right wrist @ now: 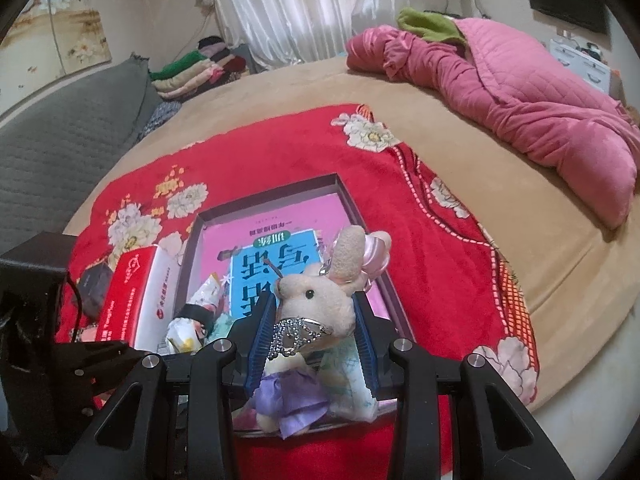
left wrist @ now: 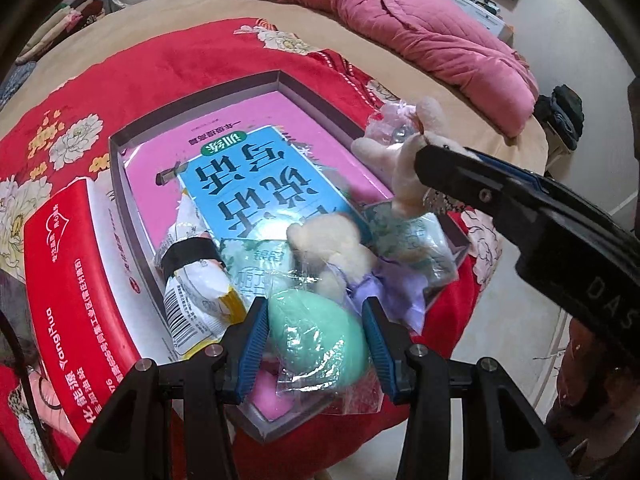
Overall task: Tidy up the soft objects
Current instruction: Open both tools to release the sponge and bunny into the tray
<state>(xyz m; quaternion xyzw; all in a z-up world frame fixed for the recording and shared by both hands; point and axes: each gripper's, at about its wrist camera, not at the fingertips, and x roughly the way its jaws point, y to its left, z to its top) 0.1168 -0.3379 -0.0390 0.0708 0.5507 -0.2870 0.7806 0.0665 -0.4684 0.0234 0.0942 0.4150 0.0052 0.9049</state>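
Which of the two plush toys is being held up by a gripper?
The plush bunny in the purple skirt, clamped by the right gripper. The other cream plush toy lies loose in the tray.

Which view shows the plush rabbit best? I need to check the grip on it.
The right wrist view: the plush rabbit sits face-on between the right gripper fingers. The left wrist view shows only its side, partly hidden by that gripper.

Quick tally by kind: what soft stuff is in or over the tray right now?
Plush toys: 2 (held rabbit, cream plush)
Bagged green sponge: 1
Tissue packs: 2
Snack pouch: 1
Total: 6
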